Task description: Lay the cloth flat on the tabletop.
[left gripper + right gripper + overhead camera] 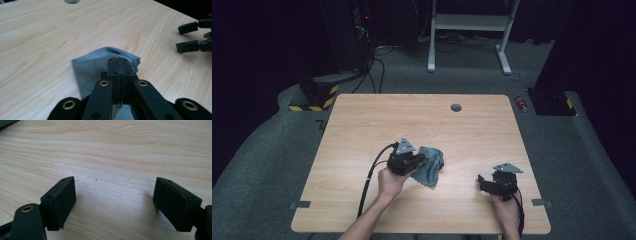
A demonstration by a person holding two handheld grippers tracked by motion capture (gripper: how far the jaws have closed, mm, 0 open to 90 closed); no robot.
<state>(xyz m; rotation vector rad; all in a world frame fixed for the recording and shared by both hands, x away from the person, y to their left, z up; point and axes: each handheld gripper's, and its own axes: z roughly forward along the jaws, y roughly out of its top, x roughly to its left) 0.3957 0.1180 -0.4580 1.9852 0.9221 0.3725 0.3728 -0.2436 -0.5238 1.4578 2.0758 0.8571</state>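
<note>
Now left tool [119, 65] pinched tight on soft grey cloth [430, 165], mid desk [362, 125]. Right tool [113, 205] wide open, holding nothing. Light and floppy; best grabbed by a corner.

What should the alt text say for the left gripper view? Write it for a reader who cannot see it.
The left gripper is shut on a fold of a grey cloth, which lies crumpled on a light wooden table. At the right edge, the right gripper is held open above the table, apart from the cloth.
</note>
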